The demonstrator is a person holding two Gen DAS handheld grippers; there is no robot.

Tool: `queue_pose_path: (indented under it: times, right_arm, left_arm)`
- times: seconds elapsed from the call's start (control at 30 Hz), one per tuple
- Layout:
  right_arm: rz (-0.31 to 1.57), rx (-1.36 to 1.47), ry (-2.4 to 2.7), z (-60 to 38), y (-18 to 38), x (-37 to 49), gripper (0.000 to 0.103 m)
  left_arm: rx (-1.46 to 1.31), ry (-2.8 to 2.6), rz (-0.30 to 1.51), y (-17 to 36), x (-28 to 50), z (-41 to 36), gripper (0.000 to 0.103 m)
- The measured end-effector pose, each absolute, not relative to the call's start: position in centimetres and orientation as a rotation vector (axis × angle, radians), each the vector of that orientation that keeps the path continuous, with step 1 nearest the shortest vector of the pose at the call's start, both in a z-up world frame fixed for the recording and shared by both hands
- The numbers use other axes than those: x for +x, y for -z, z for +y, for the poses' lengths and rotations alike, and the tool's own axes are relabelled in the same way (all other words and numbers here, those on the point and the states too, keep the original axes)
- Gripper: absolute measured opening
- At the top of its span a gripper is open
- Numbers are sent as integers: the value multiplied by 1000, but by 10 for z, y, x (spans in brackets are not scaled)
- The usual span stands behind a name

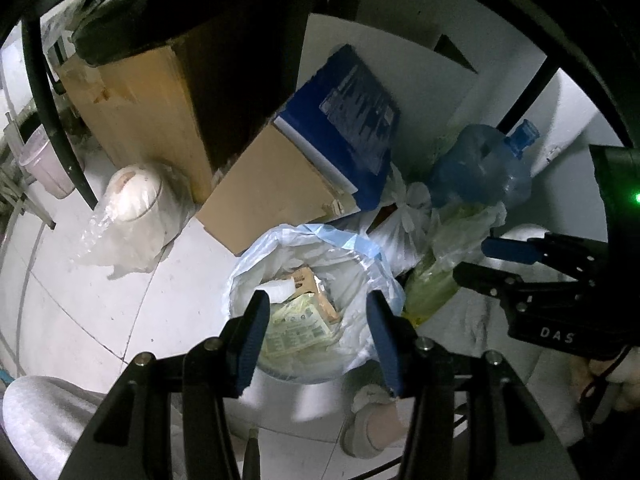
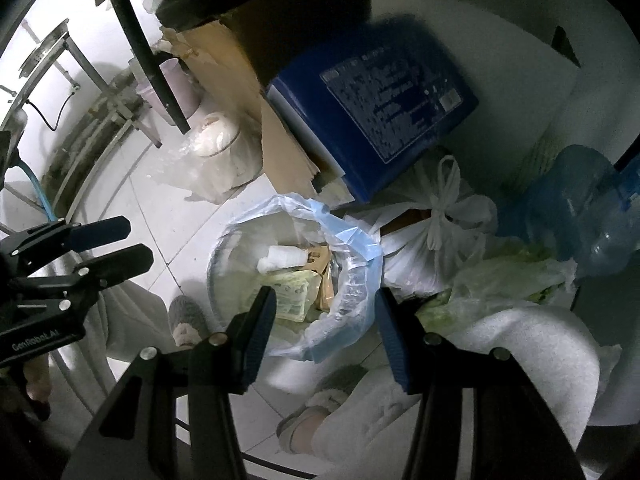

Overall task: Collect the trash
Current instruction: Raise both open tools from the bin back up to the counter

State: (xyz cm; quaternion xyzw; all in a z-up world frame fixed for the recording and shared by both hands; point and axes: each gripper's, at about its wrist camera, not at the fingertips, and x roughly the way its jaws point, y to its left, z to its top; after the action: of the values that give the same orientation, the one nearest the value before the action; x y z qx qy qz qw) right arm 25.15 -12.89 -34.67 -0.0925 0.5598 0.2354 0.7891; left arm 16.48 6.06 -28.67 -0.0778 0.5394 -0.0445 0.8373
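A small bin lined with a pale blue plastic bag (image 1: 340,240) stands on the white tiled floor, and it also shows in the right wrist view (image 2: 352,248). Inside lie a green printed wrapper (image 1: 296,328), brown cardboard pieces and a white cup (image 2: 284,258). My left gripper (image 1: 318,338) is open and empty, hovering right above the bin. My right gripper (image 2: 326,326) is open and empty above the bin's near rim. Each gripper shows in the other's view, the right one (image 1: 476,260) and the left one (image 2: 124,242).
Cardboard boxes (image 1: 160,112) and a blue box (image 1: 352,120) lean behind the bin. A tied white bag (image 2: 440,216), a crushed blue water jug (image 1: 480,168) and a bag of green vegetables (image 1: 440,280) lie to the right. A bagged white roll (image 1: 132,196) lies left. Slippered feet (image 2: 308,412) stand near.
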Motion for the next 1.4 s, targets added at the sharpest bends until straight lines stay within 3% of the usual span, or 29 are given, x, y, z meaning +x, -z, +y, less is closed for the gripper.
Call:
queue_pose_path:
  times: [1.4]
  right_arm:
    - [930, -186, -564, -140, 216, 188, 49]
  left_arm:
    - [-69, 84, 910, 175, 116, 39, 50]
